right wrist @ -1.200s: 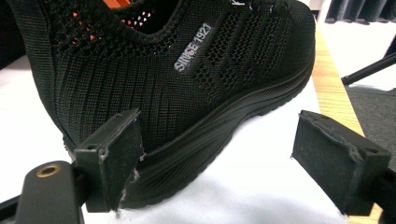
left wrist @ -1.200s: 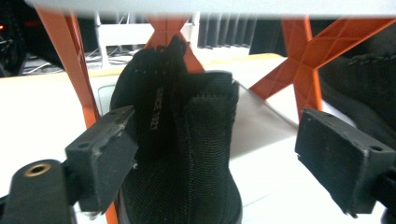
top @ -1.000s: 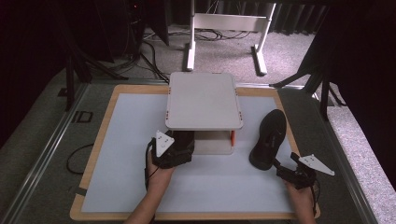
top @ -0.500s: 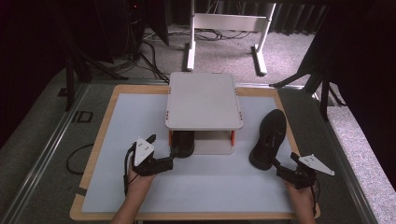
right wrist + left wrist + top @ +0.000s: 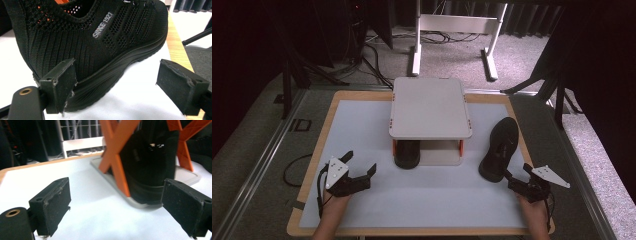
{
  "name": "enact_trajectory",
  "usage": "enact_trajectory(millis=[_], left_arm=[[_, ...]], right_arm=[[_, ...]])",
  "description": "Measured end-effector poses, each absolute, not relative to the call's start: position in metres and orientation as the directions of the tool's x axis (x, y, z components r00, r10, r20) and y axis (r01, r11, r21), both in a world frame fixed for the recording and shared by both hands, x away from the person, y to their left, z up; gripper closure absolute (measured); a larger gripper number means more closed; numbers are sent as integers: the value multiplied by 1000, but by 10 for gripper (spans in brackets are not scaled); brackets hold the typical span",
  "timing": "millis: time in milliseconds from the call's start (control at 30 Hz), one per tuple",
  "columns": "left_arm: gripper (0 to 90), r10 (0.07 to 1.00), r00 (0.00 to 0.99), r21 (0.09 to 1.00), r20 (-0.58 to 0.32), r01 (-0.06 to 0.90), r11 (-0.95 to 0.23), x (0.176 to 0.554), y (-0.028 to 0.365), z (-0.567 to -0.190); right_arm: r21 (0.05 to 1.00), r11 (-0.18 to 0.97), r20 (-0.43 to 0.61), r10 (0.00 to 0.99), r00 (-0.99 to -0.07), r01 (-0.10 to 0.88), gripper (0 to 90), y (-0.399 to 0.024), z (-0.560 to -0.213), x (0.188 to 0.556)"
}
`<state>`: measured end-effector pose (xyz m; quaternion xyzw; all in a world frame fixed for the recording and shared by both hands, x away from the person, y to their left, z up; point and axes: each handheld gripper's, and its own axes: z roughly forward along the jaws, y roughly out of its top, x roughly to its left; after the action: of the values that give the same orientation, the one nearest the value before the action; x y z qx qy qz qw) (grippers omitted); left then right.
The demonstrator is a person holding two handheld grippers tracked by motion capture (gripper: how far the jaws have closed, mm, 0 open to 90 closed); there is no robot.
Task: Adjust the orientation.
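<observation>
One black shoe sits on the lower shelf of the small rack, at its left. The left gripper hovers near it, jaws spread and empty. The right gripper, jaws also spread, points at the heel of the second shoe lying right of the rack.

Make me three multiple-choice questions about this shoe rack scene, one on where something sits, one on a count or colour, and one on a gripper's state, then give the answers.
1. Where is the shoe nearest the left gripper?
A. on top of the rack
B. on the rack's lower shelf
C. on the floor

2. How many black shoes are in the high view?
A. one
B. two
C. four

3. How does the right gripper stand?
A. open, by the heel of the other shoe
B. shut on the shoe
C. shut on the rack

Answers: 1 B, it sits under the top board. 2 B, one in the rack, one on the table. 3 A, its jaws are spread apart.
</observation>
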<state>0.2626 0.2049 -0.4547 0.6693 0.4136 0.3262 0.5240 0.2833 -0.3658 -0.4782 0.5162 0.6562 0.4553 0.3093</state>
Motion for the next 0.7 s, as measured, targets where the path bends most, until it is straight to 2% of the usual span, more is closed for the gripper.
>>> enact_trajectory(millis=[133, 500, 700], left_arm=[[94, 900, 436, 972, 0, 212, -103, 259, 219, -458], [94, 942, 334, 959, 24, 258, -115, 251, 249, -474], [95, 957, 291, 961, 7, 262, -86, 243, 267, -482]], right_arm=[[917, 52, 65, 959, -276, 397, 151, -366, -478, 283], [916, 48, 70, 958, -278, 399, 151, -366, -478, 284], [916, 48, 71, 958, -278, 399, 151, -366, -478, 284]])
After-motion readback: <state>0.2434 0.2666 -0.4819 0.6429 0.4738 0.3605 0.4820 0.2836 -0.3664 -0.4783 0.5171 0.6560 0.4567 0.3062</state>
